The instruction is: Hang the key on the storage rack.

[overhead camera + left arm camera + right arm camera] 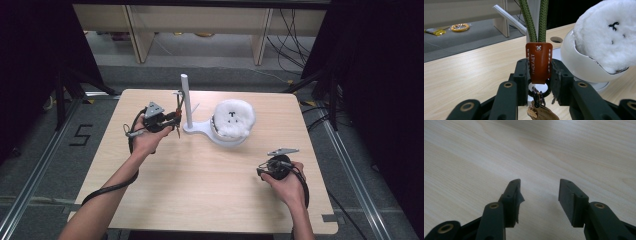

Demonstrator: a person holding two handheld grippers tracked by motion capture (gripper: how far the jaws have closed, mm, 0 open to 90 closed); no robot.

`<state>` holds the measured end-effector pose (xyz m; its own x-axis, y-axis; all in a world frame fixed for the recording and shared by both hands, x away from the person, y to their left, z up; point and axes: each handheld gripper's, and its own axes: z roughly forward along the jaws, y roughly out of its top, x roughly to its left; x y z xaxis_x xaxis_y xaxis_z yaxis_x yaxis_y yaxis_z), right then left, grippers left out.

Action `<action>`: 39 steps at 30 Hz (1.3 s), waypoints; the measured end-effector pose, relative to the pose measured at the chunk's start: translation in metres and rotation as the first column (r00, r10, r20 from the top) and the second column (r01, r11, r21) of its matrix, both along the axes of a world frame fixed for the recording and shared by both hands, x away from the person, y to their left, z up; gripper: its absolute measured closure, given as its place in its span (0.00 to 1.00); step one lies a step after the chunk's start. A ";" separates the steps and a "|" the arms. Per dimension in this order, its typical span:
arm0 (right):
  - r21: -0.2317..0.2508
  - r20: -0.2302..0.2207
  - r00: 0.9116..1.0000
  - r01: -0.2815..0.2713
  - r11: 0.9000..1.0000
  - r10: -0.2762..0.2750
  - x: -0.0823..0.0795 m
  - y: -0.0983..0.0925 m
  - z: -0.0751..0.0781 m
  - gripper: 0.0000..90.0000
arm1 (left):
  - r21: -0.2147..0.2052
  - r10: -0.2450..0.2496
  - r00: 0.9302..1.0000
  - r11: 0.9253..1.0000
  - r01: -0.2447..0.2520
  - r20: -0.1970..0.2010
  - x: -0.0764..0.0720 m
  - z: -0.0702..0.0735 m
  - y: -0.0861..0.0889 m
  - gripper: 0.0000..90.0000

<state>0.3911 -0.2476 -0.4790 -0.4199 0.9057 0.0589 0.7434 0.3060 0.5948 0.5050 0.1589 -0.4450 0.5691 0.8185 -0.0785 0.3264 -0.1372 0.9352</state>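
Observation:
A keychain with an orange leather tab (538, 62) hangs on a green cord loop (535, 20) from the white stand's post (186, 100). My left gripper (539, 72) is shut on that tab, with a key ring and keys (537, 100) dangling below the jaws. In the high view the left gripper (172, 119) sits just left of the post. A white fluffy plush (233, 117) rests in the stand's white bowl (584, 67). My right gripper (539, 192) stands open over bare wood with nothing between its jaws; it is at the table's right front (265, 169).
The white stand's base (197, 129) links post and bowl near the table's middle back. The light wooden table (200, 185) is bare in front. Beyond the far edge stand wooden furniture legs and cables on a grey floor; a yellow ring (460, 27) lies there.

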 end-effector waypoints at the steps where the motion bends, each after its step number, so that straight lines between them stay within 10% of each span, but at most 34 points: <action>1: 0.001 -0.002 1.000 -0.004 1.000 0.004 0.000 0.000 0.000 0.59 | 0.002 0.000 1.000 1.000 0.000 0.000 0.000 0.000 0.000 0.76; 39: 0.000 0.005 1.000 0.006 1.000 -0.006 0.000 -0.001 0.000 0.59 | 0.089 -0.009 1.000 0.996 0.008 0.009 0.005 -0.003 -0.011 0.62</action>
<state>0.3906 -0.2483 -0.4792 -0.4147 0.9082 0.0571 0.7425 0.3014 0.5982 0.5099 0.1478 -0.4484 0.5764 0.8172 -0.0003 0.3158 -0.2224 0.9224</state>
